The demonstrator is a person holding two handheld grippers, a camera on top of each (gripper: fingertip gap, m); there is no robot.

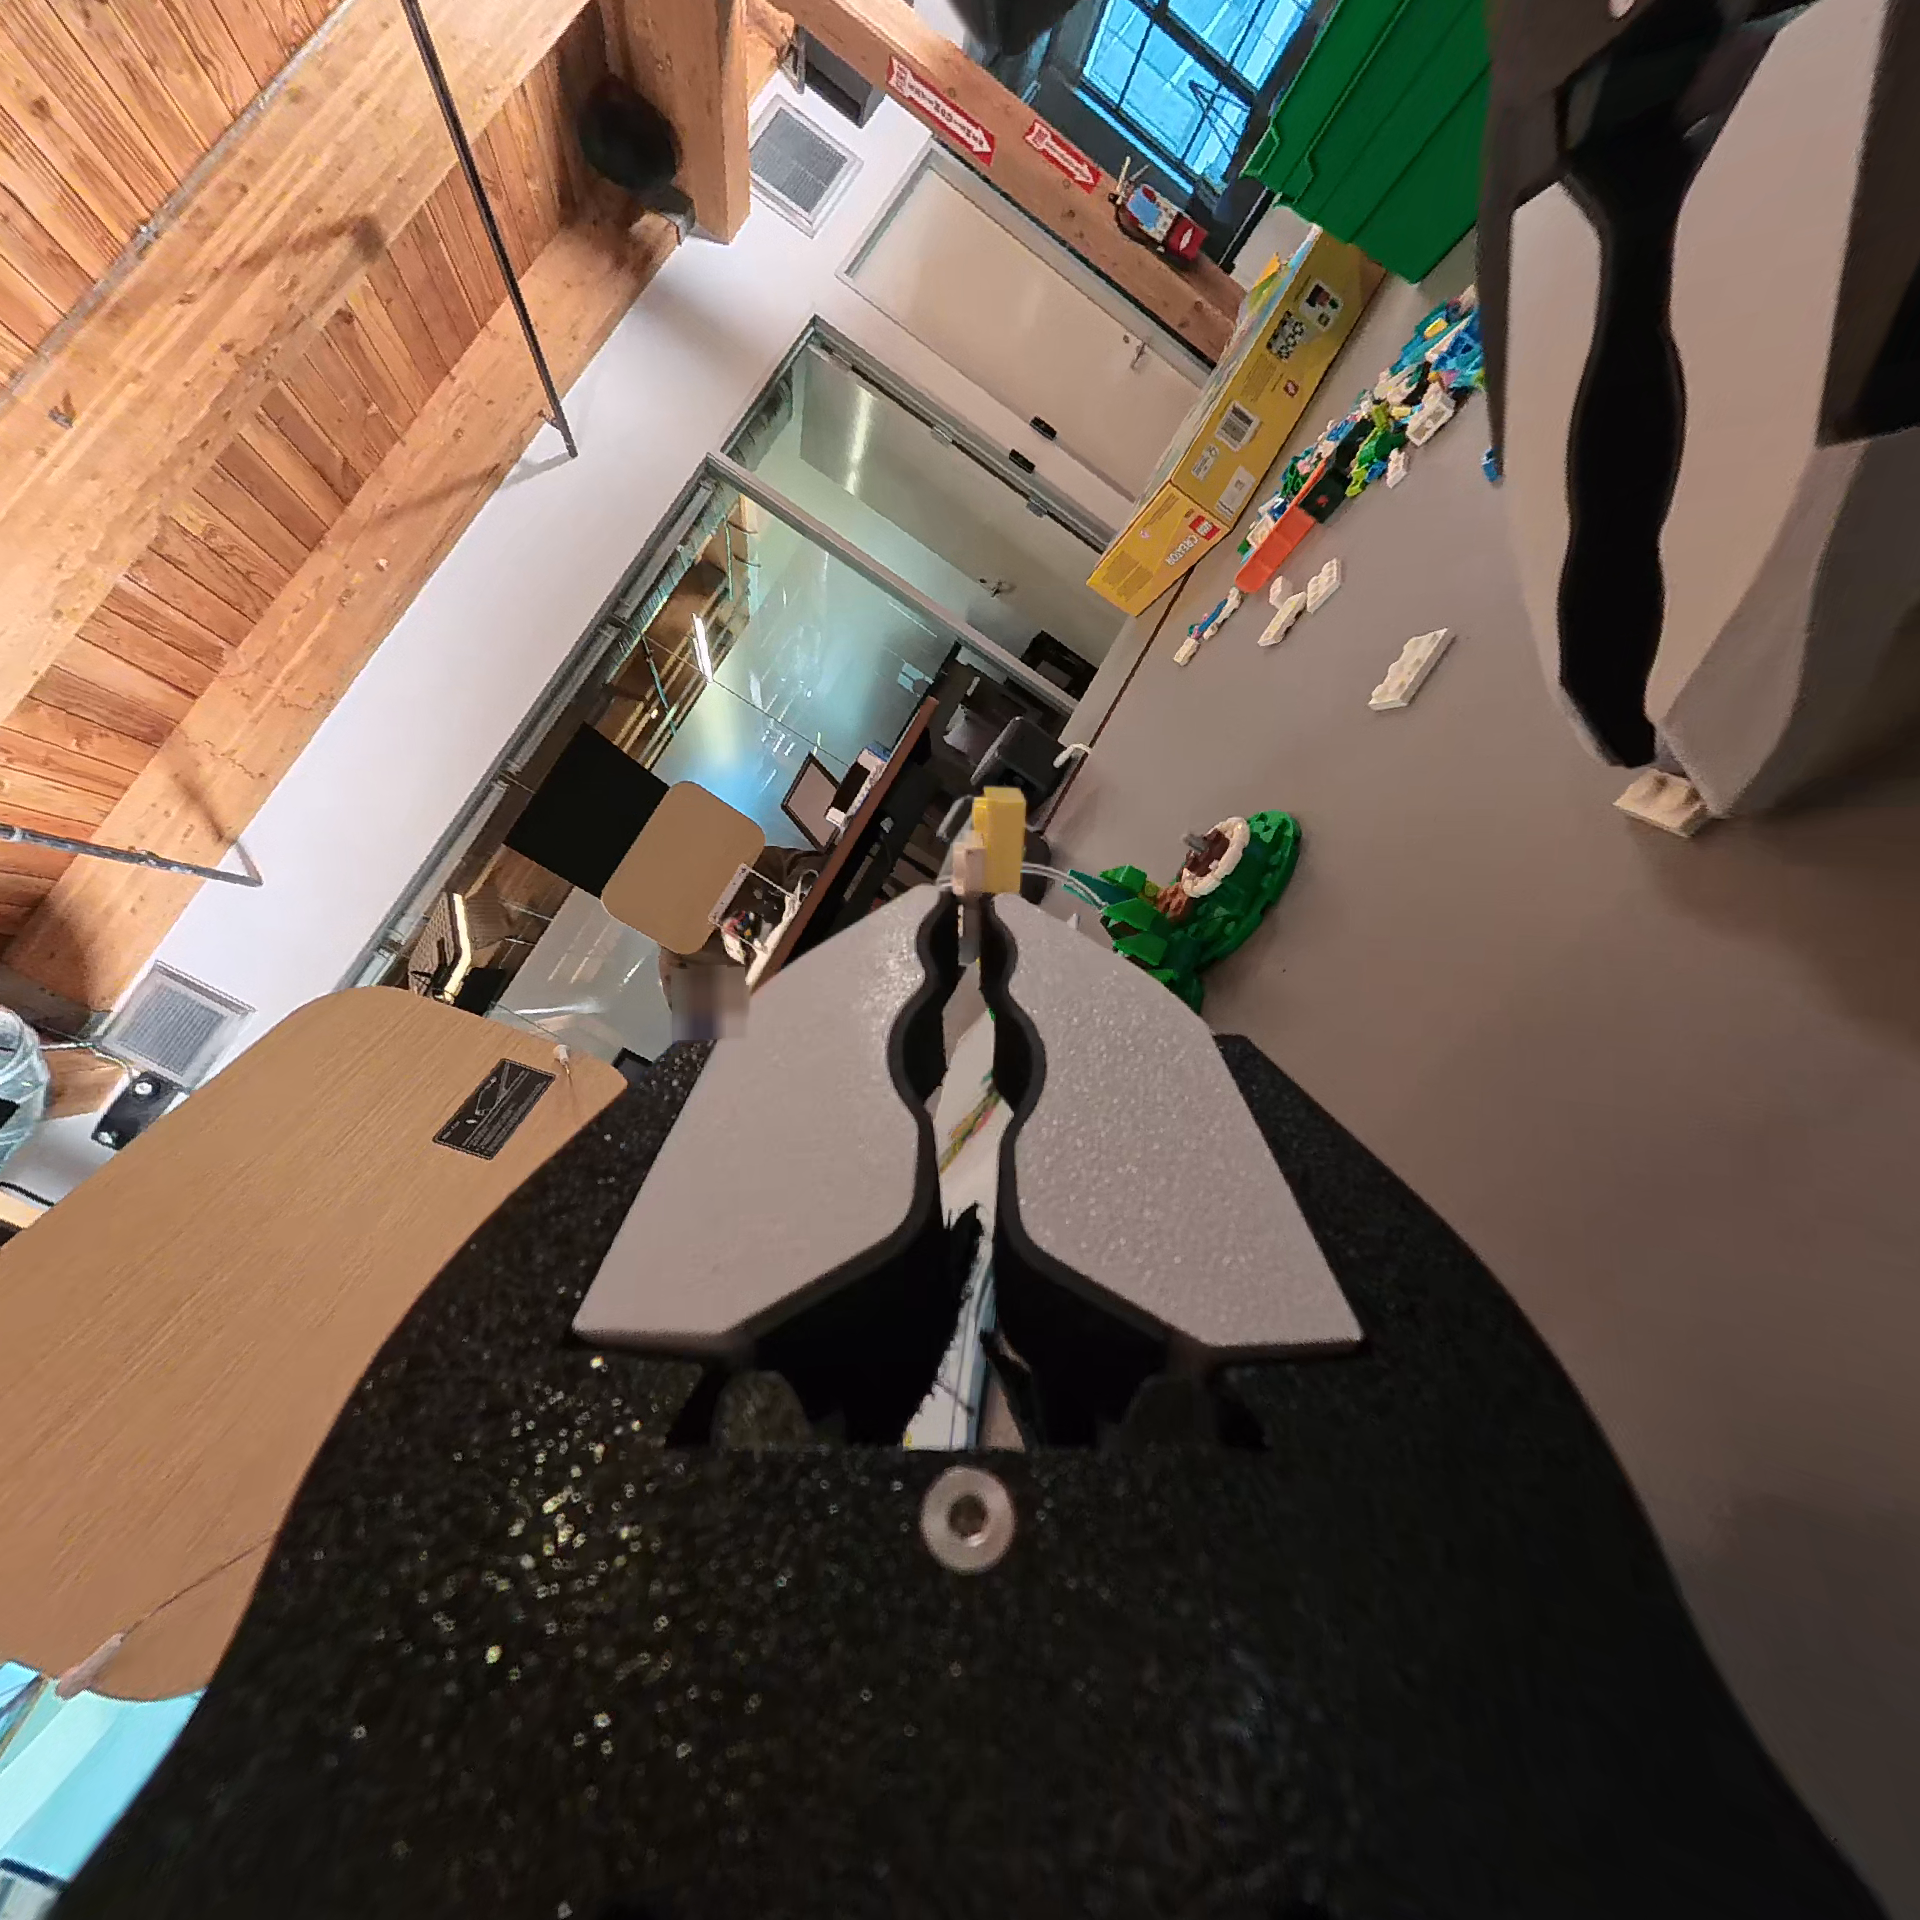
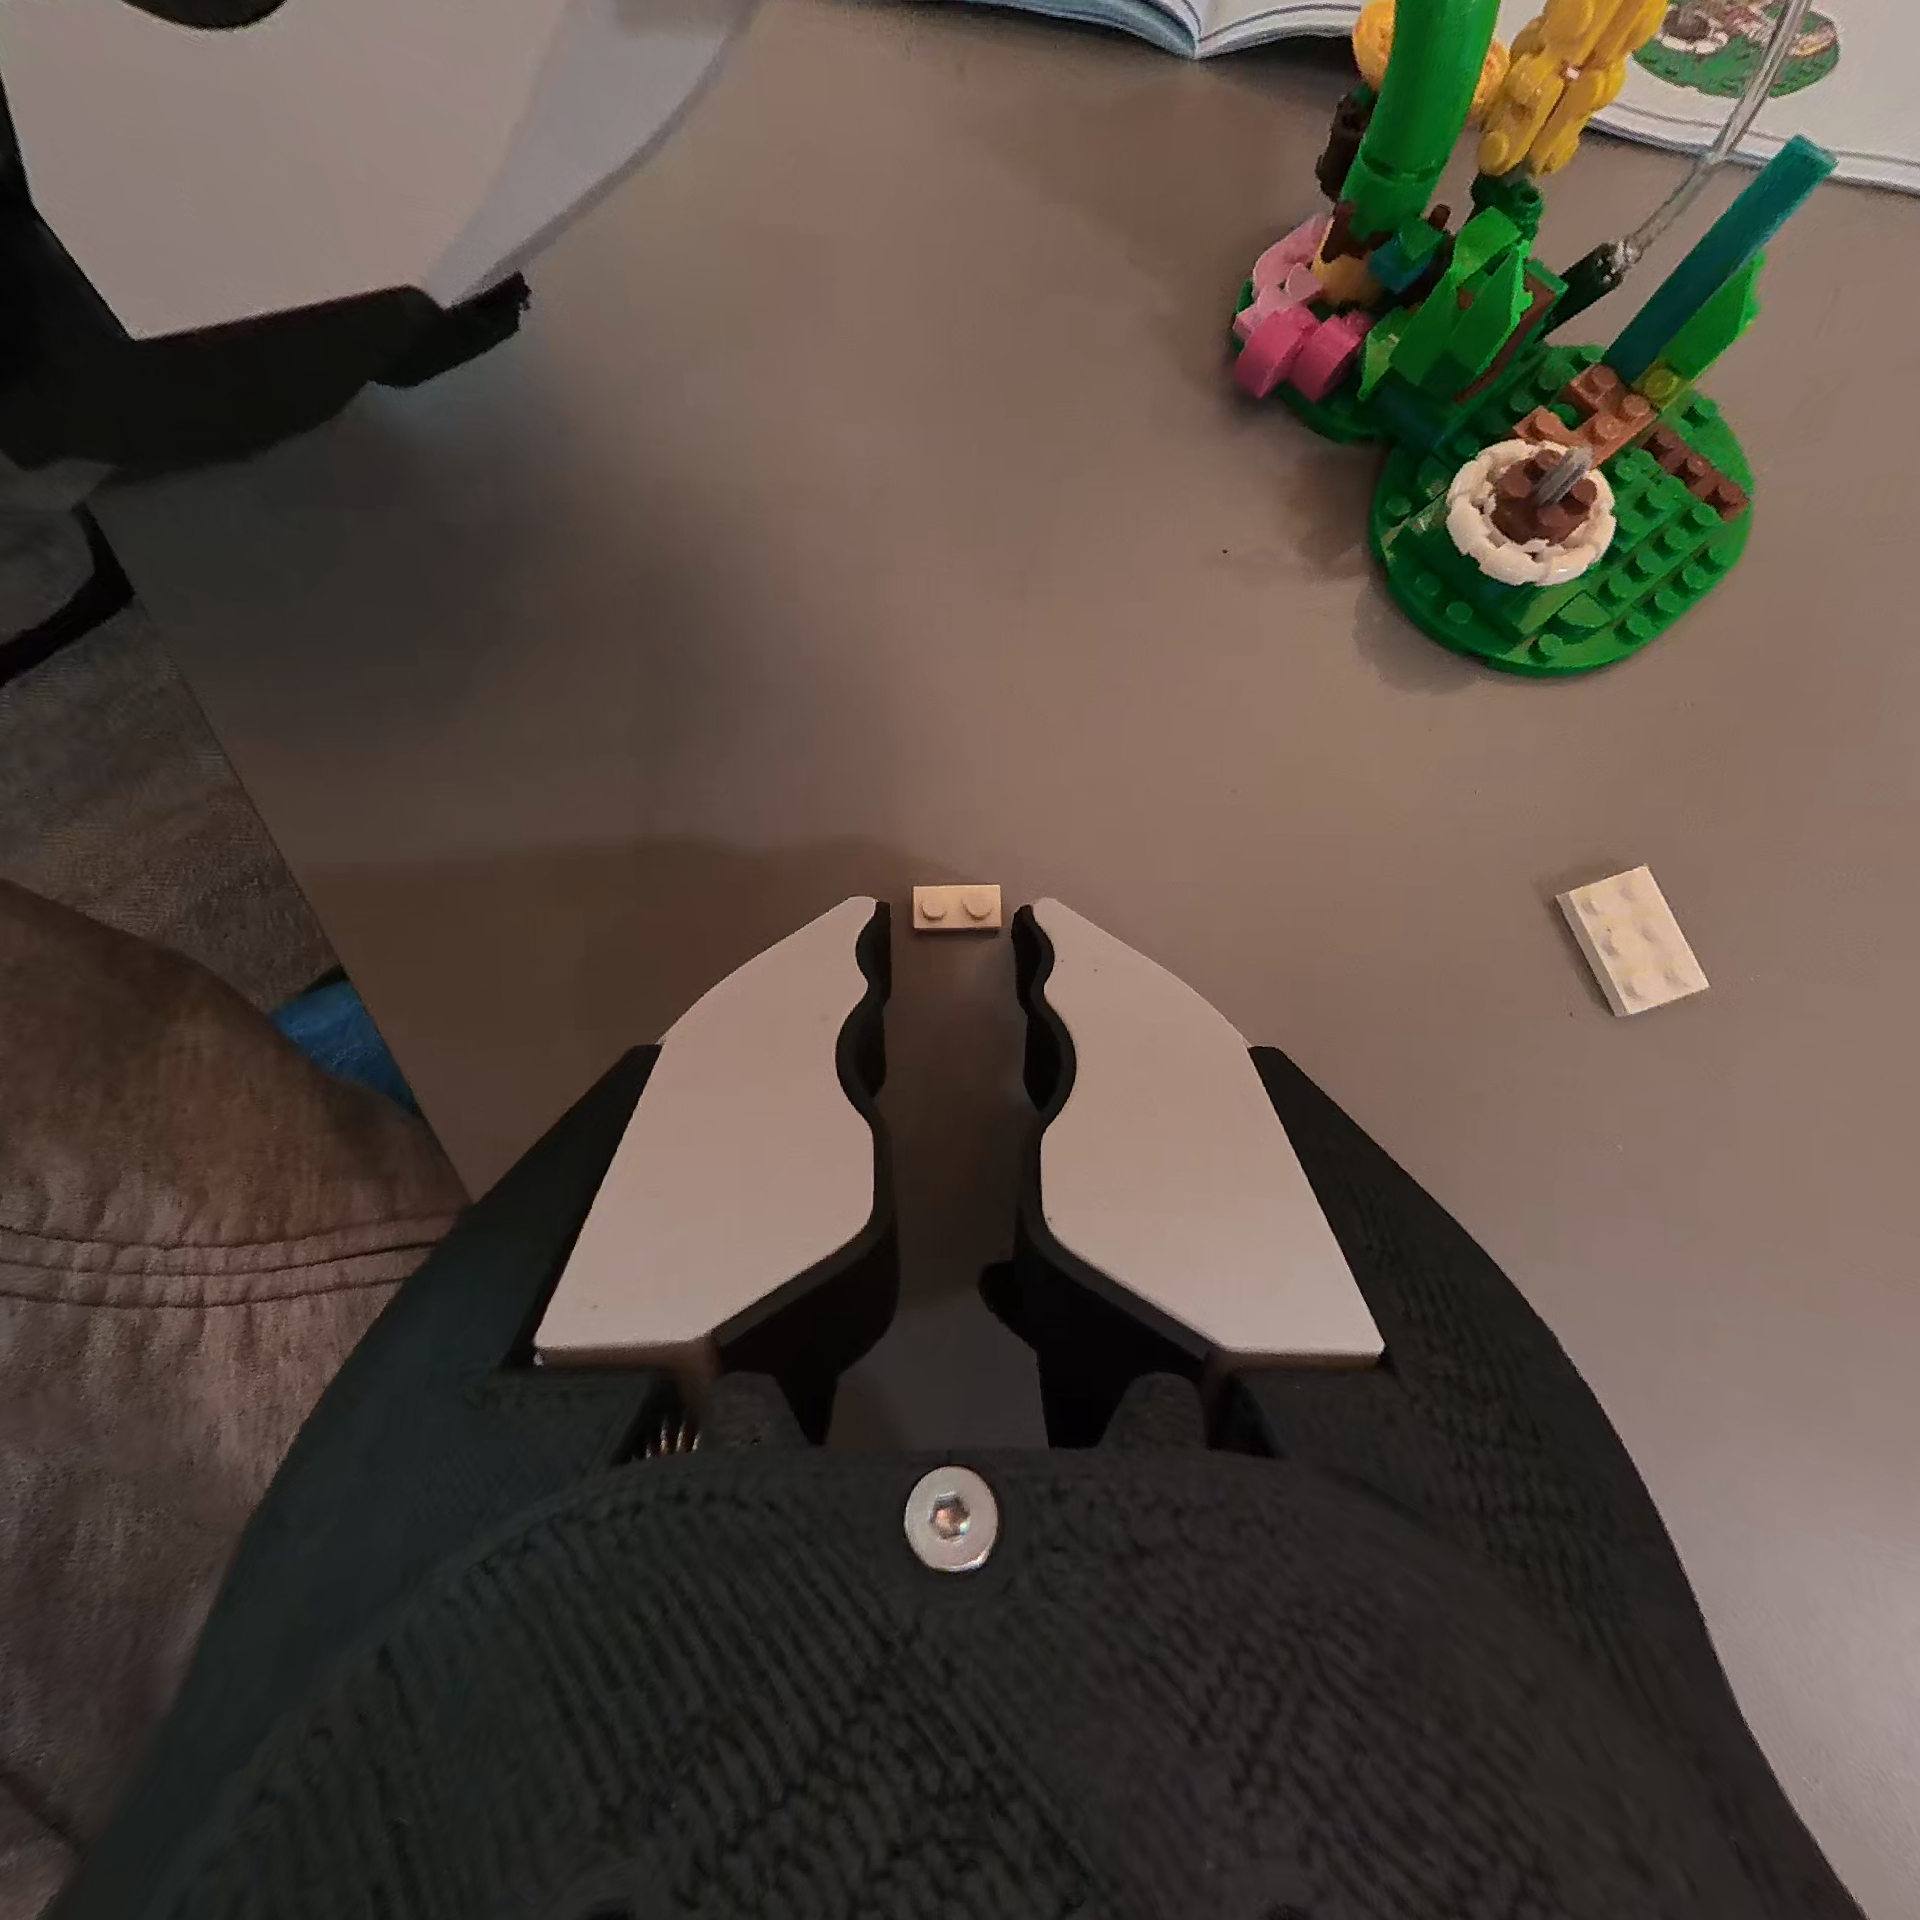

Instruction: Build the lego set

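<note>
My left gripper (image 1: 966,906) is shut on a small lego piece, a yellow brick (image 1: 1000,837) with a tan part beside it, held in the air with the view tilted. My right gripper (image 2: 951,914) is open just above the grey table, its fingertips on either side of a small tan two-stud plate (image 2: 956,909) that lies flat; it also shows in the left wrist view (image 1: 1600,717), with the tan plate (image 1: 1662,805) under it. The green lego build with a white-and-brown flower (image 2: 1538,499) stands at the right; it also shows in the left wrist view (image 1: 1205,894).
A white plate (image 2: 1631,940) lies right of my right gripper. An open instruction booklet (image 2: 1766,94) lies behind the build. A yellow lego box (image 1: 1236,436), a pile of loose bricks (image 1: 1382,416) and a green bin (image 1: 1382,125) stand farther along the table. The table edge runs at the left (image 2: 260,831). Tip to tip, the grippers are about 12 cm apart.
</note>
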